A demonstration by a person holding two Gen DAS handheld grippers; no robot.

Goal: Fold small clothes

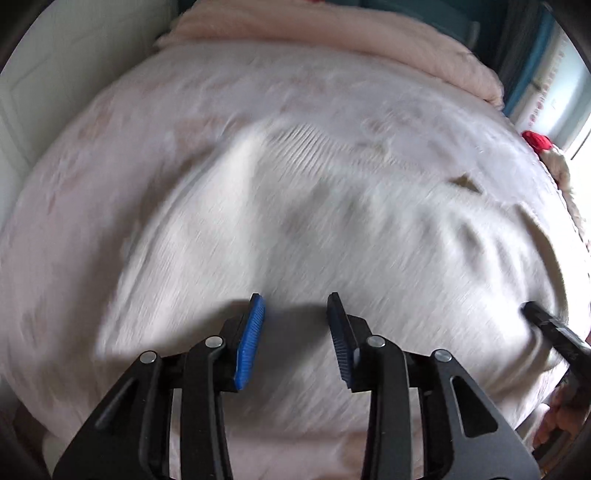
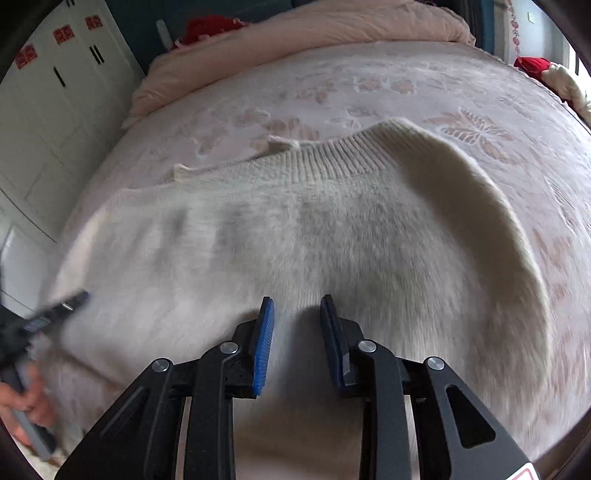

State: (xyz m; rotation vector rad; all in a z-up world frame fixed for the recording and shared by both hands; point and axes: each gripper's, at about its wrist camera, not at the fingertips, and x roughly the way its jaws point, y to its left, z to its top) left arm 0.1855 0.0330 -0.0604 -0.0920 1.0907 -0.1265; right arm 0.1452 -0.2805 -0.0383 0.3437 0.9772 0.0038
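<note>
Both hand-held grippers — left, right — gape empty; sweater's ribbed collar sharp only rightward.

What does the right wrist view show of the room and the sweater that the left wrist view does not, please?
Only the right wrist view shows the white wardrobe doors with red paper cut-outs, the sweater's ribbed band in sharp detail, and the left gripper with its hand. Only the left wrist view shows the right gripper at its right edge. Both show the cream sweater spread on the pink bedspread, the rolled pink blanket, a red item, and open jaws holding nothing.
</note>
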